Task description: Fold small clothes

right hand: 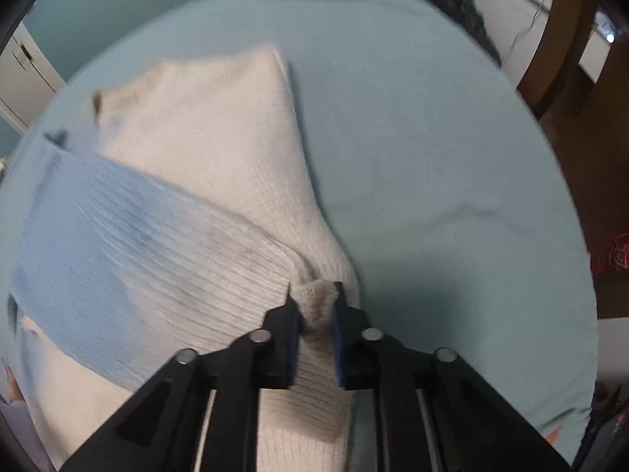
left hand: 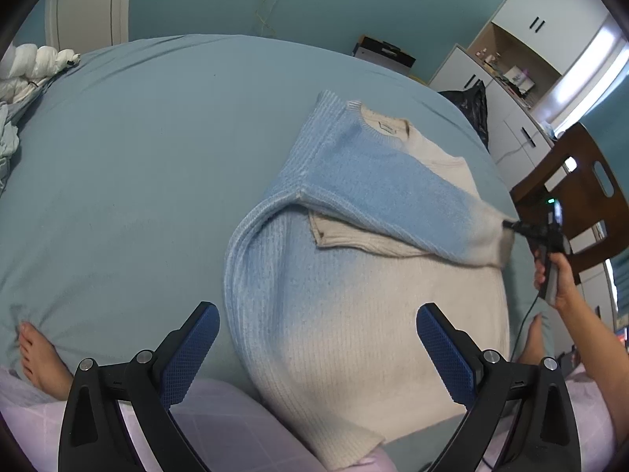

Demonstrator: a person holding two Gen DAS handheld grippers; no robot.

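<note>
My right gripper point(right hand: 314, 306) jaws pinch the sweater point(left hand: 354, 314) cuff point(right hand: 316, 303); left gripper point(left hand: 316, 338) jaws gape, empty. Knit looks soft, floppy, stretchy: grip hems.

Left gripper point(left hand: 317, 316): jaws wide apart, blue pads facing each other, nothing between them. Held low, near the person's lap, fingers pointing forward.

Right gripper point(right hand: 317, 303): jaws drawn close, pinching a bunched bit of knit cuff point(right hand: 314, 303) between the pads. In the left wrist view it sits far right, fingers pointing left, right hand point(left hand: 558, 275) wrapped round the handle, forearm bare and reaching in from the lower right.

Left foot point(left hand: 37, 358): bare, toes forward, at lower left. A second bare foot point(left hand: 532, 340) shows partly at lower right, beside the forearm.
</note>
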